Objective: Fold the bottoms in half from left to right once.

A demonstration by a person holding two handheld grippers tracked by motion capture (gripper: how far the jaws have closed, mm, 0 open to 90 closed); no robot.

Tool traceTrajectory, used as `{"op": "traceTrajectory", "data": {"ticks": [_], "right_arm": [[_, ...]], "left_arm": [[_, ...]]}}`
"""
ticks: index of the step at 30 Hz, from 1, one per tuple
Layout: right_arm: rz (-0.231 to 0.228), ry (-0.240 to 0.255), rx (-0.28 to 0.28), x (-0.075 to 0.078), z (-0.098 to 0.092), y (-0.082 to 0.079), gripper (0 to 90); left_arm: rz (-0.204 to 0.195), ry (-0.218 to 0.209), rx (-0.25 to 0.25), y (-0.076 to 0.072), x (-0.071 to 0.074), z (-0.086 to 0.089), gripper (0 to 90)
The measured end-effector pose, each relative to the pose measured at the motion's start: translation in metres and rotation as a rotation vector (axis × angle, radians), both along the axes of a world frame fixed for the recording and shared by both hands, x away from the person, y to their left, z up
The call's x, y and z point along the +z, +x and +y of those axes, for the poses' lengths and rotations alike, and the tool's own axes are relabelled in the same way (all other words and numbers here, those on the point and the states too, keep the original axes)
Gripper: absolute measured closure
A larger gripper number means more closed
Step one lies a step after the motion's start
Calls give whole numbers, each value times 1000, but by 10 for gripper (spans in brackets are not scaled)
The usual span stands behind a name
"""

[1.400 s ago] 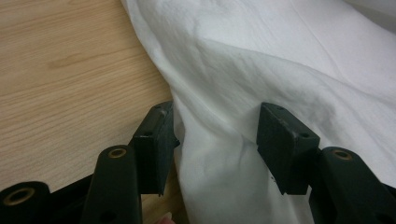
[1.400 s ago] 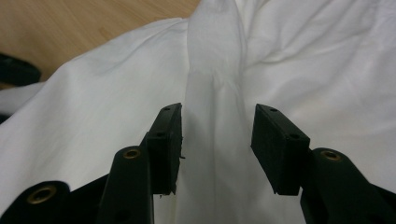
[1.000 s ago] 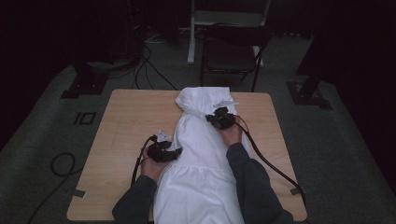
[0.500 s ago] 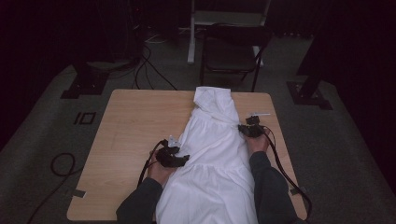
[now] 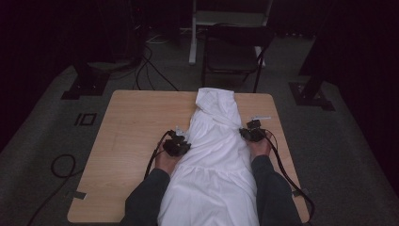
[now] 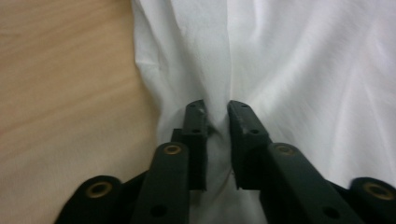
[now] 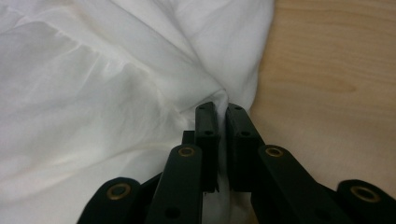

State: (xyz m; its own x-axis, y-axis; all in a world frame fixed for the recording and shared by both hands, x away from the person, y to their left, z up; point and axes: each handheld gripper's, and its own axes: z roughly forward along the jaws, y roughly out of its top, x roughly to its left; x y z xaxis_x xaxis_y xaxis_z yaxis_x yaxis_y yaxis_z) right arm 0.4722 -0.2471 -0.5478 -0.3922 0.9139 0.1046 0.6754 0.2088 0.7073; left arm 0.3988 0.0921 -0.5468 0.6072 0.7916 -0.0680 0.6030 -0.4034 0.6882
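Observation:
A white garment [image 5: 214,141] lies lengthwise down the middle of the wooden table [image 5: 131,122], its near end hanging over the front edge between the person's forearms. My left gripper [image 5: 181,141] sits at the garment's left edge. Its jaws have just been closing, and in the left gripper view [image 6: 217,109] they pinch a raised fold of the white cloth [image 6: 303,70]. My right gripper [image 5: 249,133] is at the garment's right edge. Its jaws have eased apart slightly and still clamp a ridge of cloth [image 7: 93,70] in the right gripper view [image 7: 220,109].
A dark chair [image 5: 235,52] stands just behind the table's far edge. A small strip of tape [image 5: 261,117] lies on the table beyond my right gripper. Cables [image 5: 61,165] and black stand feet [image 5: 82,87] lie on the grey floor around the table.
My right gripper moved from the garment's upper middle out to its right edge and nearer the person. The left gripper shifted right onto the garment's left edge. The garment's far end now lies stretched out.

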Motion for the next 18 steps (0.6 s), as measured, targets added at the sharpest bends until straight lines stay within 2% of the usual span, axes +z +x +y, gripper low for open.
{"op": "traceTrajectory", "data": {"ticks": [2, 7, 8, 9, 10, 11, 13, 14, 16, 18], "right_arm": [[1, 17, 15, -1, -1, -13, 846], [7, 14, 87, -2, 0, -53, 845], [18, 10, 108, -1, 2, -62, 846], [18, 10, 108, -1, 2, -62, 846], [33, -2, 136, 1, 4, -71, 842], [64, -25, 162, 5, 7, -81, 779], [33, -64, 179, 11, 10, -85, 664], [-14, -54, 178, 18, 11, -85, 583], [-57, -20, 183, 29, 15, -80, 524], [-94, -4, 216, 40, 27, -71, 469]], "left_arm": [[-6, -16, -6, -14, -2, 6, 790], [-16, -51, -26, -55, -5, 19, 789], [-20, -40, -39, -63, -5, 21, 788], [-20, -40, -39, -63, -5, 21, 783], [-32, -21, -61, -73, -5, 24, 783], [-35, -15, -66, -76, -5, 26, 759], [-37, -25, -70, -77, -6, 27, 738], [-37, -26, -71, -76, -6, 27, 722], [-44, -24, -67, -75, -6, 25, 698], [-50, -18, -63, -74, -6, 22, 686]]}}
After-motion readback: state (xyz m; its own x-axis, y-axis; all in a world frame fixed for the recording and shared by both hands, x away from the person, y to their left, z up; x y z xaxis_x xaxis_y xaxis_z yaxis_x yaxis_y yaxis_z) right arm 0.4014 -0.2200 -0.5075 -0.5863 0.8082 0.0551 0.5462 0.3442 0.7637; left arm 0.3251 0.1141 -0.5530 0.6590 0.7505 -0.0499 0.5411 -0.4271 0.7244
